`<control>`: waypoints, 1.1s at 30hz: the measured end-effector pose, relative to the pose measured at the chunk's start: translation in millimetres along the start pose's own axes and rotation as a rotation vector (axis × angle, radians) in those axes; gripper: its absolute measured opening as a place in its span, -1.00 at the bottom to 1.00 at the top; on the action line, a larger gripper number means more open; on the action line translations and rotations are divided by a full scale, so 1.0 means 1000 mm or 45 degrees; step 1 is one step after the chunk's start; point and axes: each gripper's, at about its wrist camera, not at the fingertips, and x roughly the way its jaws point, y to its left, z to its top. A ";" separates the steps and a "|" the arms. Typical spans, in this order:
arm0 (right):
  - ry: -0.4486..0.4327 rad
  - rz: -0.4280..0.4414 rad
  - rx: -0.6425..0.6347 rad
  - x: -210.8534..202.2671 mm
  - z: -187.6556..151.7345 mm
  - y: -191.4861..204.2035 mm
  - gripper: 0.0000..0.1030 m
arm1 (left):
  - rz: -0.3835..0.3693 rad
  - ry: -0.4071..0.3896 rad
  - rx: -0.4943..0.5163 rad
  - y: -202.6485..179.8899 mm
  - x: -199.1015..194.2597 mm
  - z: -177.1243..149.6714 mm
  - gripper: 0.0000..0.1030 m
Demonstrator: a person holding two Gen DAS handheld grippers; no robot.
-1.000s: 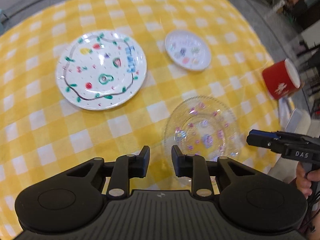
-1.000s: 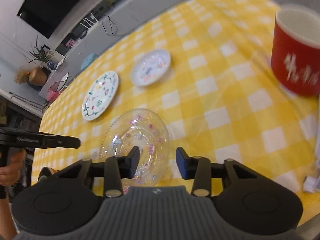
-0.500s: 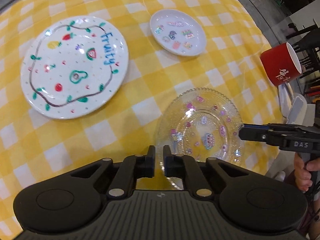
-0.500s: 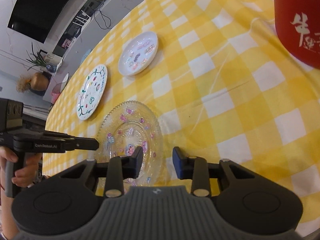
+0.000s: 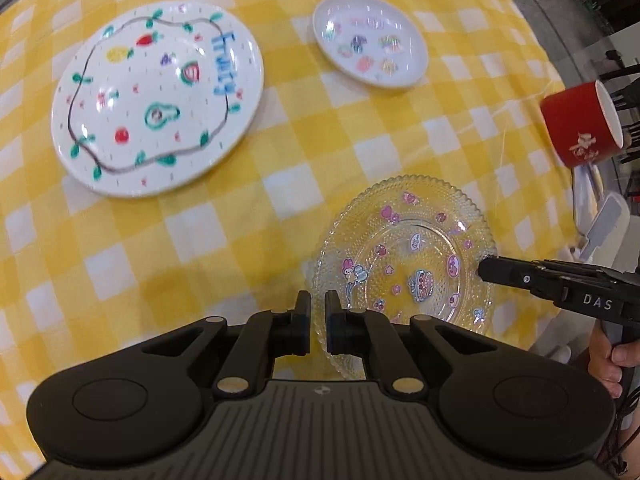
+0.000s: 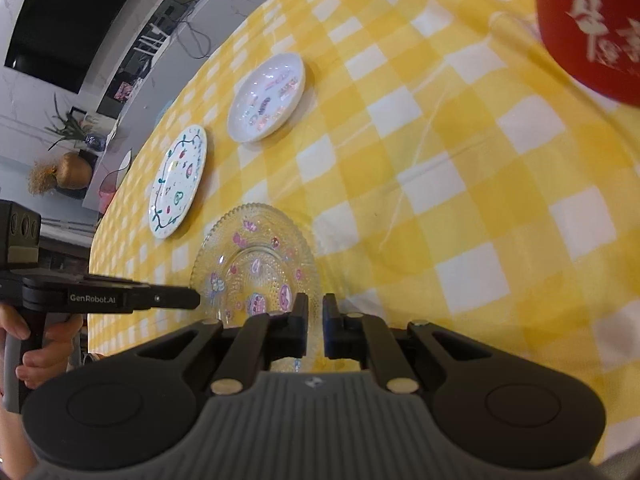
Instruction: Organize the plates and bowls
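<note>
A clear glass plate [image 5: 408, 256] with pink stickers lies near the table's front edge. My left gripper [image 5: 317, 316] is shut on its left rim. My right gripper [image 6: 315, 316] is shut on its opposite rim; the plate [image 6: 256, 260] shows in that view too. Each gripper appears in the other's view, the right one [image 5: 486, 268] and the left one [image 6: 192, 300]. A large white "Fruity" plate [image 5: 156, 96] lies at the back left. A small white dish [image 5: 370, 46] lies behind the glass plate.
A red mug [image 5: 580, 124] stands at the right edge of the yellow checked tablecloth [image 5: 280, 200], close above my right gripper [image 6: 592, 28]. A white object [image 5: 604, 224] lies just off the table's right side. Shelves and a plant [image 6: 68, 128] stand beyond the table.
Both grippers have closed from open onto the glass plate's opposite rims. The left camera has drawn slightly nearer the plate; the right has moved in toward the mug.
</note>
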 end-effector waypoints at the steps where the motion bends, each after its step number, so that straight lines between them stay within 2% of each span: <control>1: -0.002 0.010 0.009 -0.002 -0.002 0.000 -0.90 | 0.014 0.005 0.013 -0.003 0.000 -0.002 -0.87; 7: -0.038 0.042 0.037 -0.017 -0.012 0.001 -0.90 | 0.042 0.015 0.031 -0.015 -0.006 -0.015 -0.87; 10: -0.017 0.062 0.100 -0.020 -0.019 -0.006 -0.90 | 0.051 0.035 0.037 -0.020 -0.007 -0.020 -0.87; 14: -0.004 -0.015 0.066 -0.017 -0.031 -0.004 -0.90 | 0.046 0.053 0.064 -0.030 -0.007 -0.028 -0.87; 15: -0.018 -0.044 0.032 -0.019 -0.035 -0.001 -0.90 | 0.049 0.054 0.073 -0.034 -0.006 -0.030 -0.95; 17: -0.010 -0.015 0.020 -0.021 -0.042 0.000 -0.92 | -0.084 0.082 0.072 -0.039 -0.006 -0.032 -1.00; 18: -0.002 0.018 0.036 -0.022 -0.043 -0.001 -0.94 | -0.108 0.080 0.073 -0.044 -0.007 -0.033 -1.00; 19: 0.004 0.035 0.045 -0.022 -0.045 -0.001 -0.96 | -0.073 0.066 0.094 -0.050 -0.008 -0.033 -1.00; 21: 0.006 0.002 0.026 -0.020 -0.049 0.002 -0.96 | 0.024 0.054 0.130 -0.060 -0.006 -0.031 -1.00; 26: 0.021 -0.025 0.014 -0.014 -0.051 0.002 -0.94 | 0.147 0.037 0.166 -0.064 -0.004 -0.032 -1.00; 33: -0.011 -0.119 -0.151 -0.013 -0.059 0.019 -0.92 | 0.253 0.010 0.155 -0.051 -0.003 -0.032 -1.00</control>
